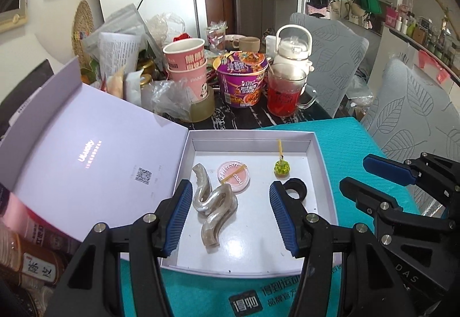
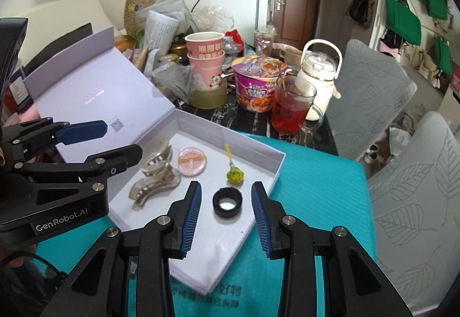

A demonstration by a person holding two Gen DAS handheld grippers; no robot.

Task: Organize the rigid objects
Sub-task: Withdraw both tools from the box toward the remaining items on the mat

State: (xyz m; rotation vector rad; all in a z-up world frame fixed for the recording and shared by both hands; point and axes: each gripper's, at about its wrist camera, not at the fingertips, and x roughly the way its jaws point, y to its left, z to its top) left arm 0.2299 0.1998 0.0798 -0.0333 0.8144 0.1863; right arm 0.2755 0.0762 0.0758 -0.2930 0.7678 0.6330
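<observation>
A shallow white box [image 1: 325,173] lies open on a teal mat, its lid [image 1: 100,150] folded back to the left. Inside lie two translucent hair claws [image 1: 214,202], a round pink compact [image 1: 233,176], a green charm [image 1: 281,168] on a yellow string and a black ring [image 1: 294,187]. My left gripper [image 1: 230,187] hovers open over the hair claws and holds nothing. My right gripper [image 2: 227,186] hangs open above the black ring [image 2: 227,202], clear of it. The right gripper [image 1: 355,173] also shows beside the box's right wall, and the left gripper [image 2: 122,137] shows over the lid.
Behind the box the dark table is crowded: a tape roll [image 1: 202,108], stacked pink paper cups [image 1: 187,64], a purple noodle bowl [image 1: 243,78], a glass mug of red drink [image 1: 284,92] and a white kettle [image 1: 293,49]. Grey-covered chairs [image 1: 411,115] stand to the right.
</observation>
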